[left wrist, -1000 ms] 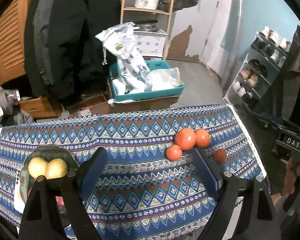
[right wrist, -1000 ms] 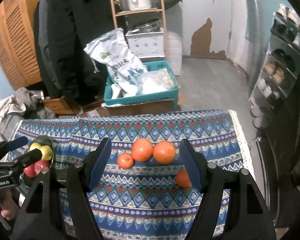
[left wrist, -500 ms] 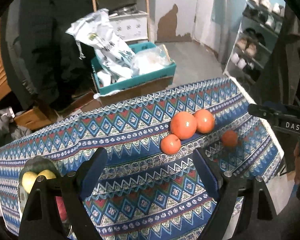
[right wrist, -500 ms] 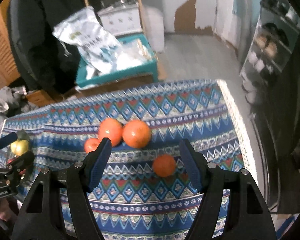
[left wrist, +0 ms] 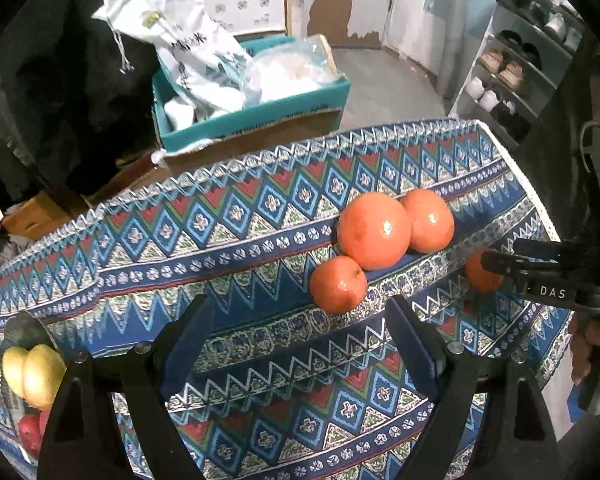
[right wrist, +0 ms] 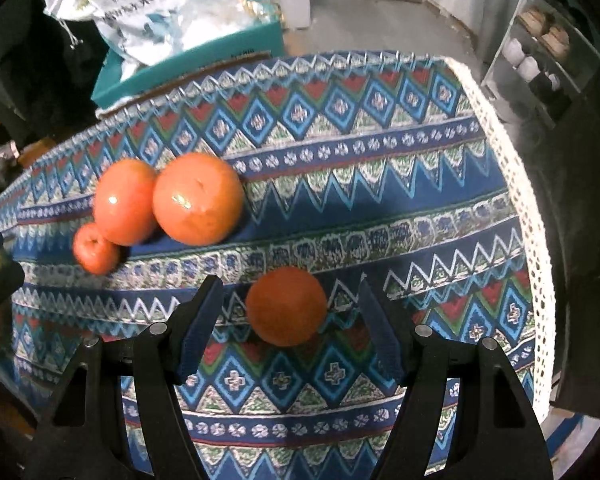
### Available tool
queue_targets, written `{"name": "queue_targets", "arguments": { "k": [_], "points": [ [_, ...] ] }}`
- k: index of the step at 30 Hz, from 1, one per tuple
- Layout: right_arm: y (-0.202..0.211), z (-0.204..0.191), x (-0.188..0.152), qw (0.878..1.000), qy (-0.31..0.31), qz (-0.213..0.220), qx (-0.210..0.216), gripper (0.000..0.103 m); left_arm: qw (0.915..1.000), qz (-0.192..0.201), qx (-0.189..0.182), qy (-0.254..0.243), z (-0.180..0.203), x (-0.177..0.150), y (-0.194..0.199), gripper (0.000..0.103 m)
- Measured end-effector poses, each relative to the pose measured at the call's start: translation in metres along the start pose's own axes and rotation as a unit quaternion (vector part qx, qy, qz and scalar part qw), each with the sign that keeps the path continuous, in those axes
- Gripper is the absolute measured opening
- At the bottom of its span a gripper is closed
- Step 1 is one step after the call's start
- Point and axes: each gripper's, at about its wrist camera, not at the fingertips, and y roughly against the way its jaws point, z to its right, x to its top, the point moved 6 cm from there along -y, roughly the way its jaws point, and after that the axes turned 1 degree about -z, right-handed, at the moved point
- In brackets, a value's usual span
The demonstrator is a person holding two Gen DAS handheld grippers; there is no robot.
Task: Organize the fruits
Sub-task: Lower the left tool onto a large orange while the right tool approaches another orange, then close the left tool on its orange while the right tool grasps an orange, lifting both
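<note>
Several orange fruits lie on the patterned tablecloth (left wrist: 228, 240). Two large ones (left wrist: 374, 230) (left wrist: 430, 220) touch each other, with a small one (left wrist: 338, 284) in front of them. A lone small orange (right wrist: 286, 306) sits between the open fingers of my right gripper (right wrist: 290, 322), which is low over the cloth. My left gripper (left wrist: 296, 344) is open and empty, just short of the small orange in the trio. A dark bowl (left wrist: 24, 332) at the left edge holds two yellow fruits (left wrist: 34, 368) and a red one (left wrist: 30, 428).
The table's right edge has a white lace trim (right wrist: 532, 216). Beyond the far edge stand a teal crate (left wrist: 252, 116) with white bags, a shoe rack (left wrist: 528, 56) at the right, and dark coats at the left.
Both grippers have moved forward and down toward the oranges. The right gripper now has the lone small orange between its open fingers. The left gripper has swung right, away from the bowl.
</note>
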Motion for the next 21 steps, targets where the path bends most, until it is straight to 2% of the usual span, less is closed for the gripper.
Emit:
{"name": "queue_targets", "arguments": {
  "k": [8, 11, 12, 13, 14, 17, 21],
  "points": [
    [-0.029, 0.007, -0.014, 0.999, -0.002, -0.034, 0.002, 0.071, 0.9997, -0.021, -0.01, -0.005, 0.007, 0.0, -0.024, 0.088],
    [-0.035, 0.007, -0.019, 0.999, 0.003, -0.039, 0.003, 0.066, 0.9994, -0.025, -0.022, -0.005, 0.011, 0.003, -0.029, 0.088],
    [-0.035, 0.006, -0.019, 0.999, 0.008, -0.036, 0.001, 0.06, 0.9992, -0.026, -0.03, -0.004, 0.013, 0.005, -0.03, 0.088],
    [-0.034, 0.005, -0.02, 0.999, 0.009, -0.034, 0.006, 0.048, 0.9991, -0.026, -0.033, -0.003, 0.014, 0.007, -0.031, 0.088],
    [-0.034, 0.003, -0.02, 0.999, 0.008, -0.033, 0.014, 0.048, 0.9989, -0.026, -0.038, -0.003, 0.016, 0.01, -0.032, 0.088],
    [-0.034, 0.001, -0.021, 0.999, 0.016, -0.031, -0.002, 0.048, 0.9985, -0.023, -0.049, -0.012, 0.023, 0.018, -0.035, 0.088],
    [-0.03, -0.001, -0.013, 1.0, 0.006, -0.018, 0.0, 0.048, 0.9973, -0.024, -0.053, -0.045, 0.033, 0.026, -0.046, 0.088]
  ]
}}
